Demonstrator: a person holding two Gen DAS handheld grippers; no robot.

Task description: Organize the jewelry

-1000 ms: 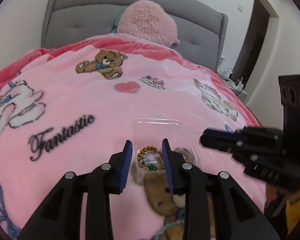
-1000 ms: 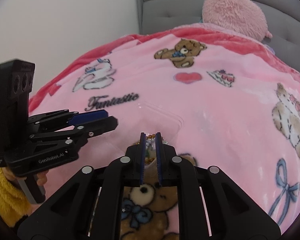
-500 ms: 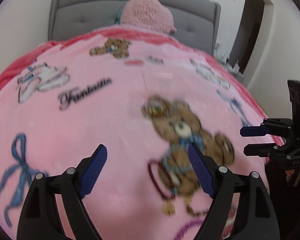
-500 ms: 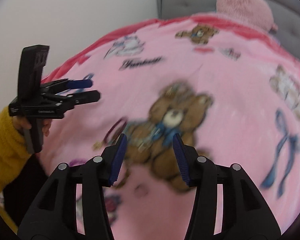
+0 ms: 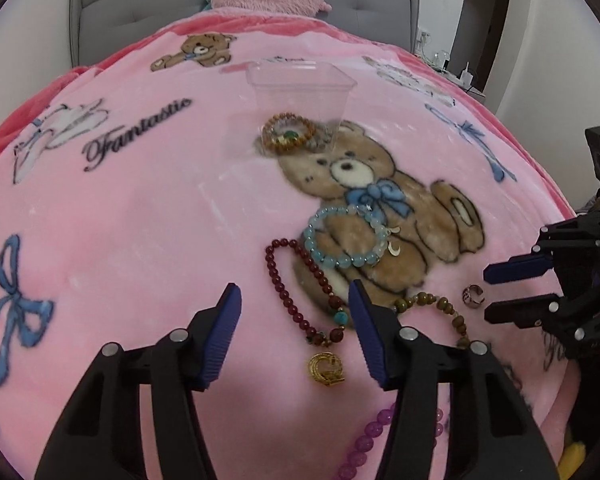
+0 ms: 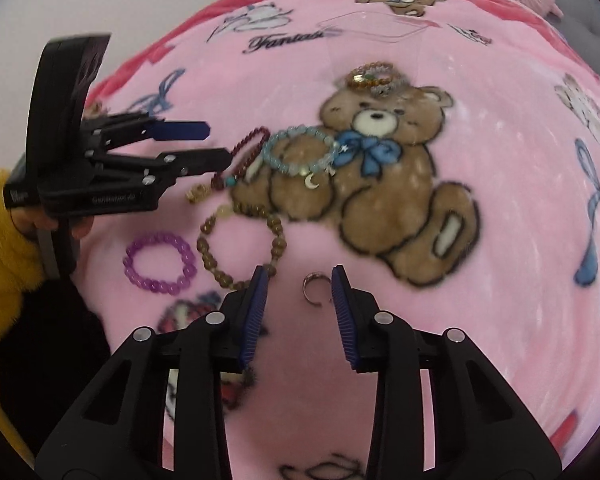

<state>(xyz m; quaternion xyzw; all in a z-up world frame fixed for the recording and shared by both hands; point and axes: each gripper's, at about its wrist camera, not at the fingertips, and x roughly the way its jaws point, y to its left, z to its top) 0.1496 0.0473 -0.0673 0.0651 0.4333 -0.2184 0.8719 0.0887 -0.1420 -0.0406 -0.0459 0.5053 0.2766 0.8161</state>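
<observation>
Left gripper (image 5: 294, 330): jaws now wide apart and empty, pulled back from the clear plastic box (image 5: 300, 92) to above the dark red bead string (image 5: 296, 300).
Golden bead bracelet (image 5: 288, 134): released, it lies in the box; one piece sorted.
Right gripper (image 6: 299, 304): also opened since a second ago, holding nothing, fingers either side of the small silver ring (image 6: 314, 289).
Meaning: five pieces remain on the pink blanket (image 5: 140, 208).

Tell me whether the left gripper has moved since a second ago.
Yes. The left gripper has pulled back from the clear container, which now sits far ahead of its open fingers, toward the dark red necklace.
</observation>
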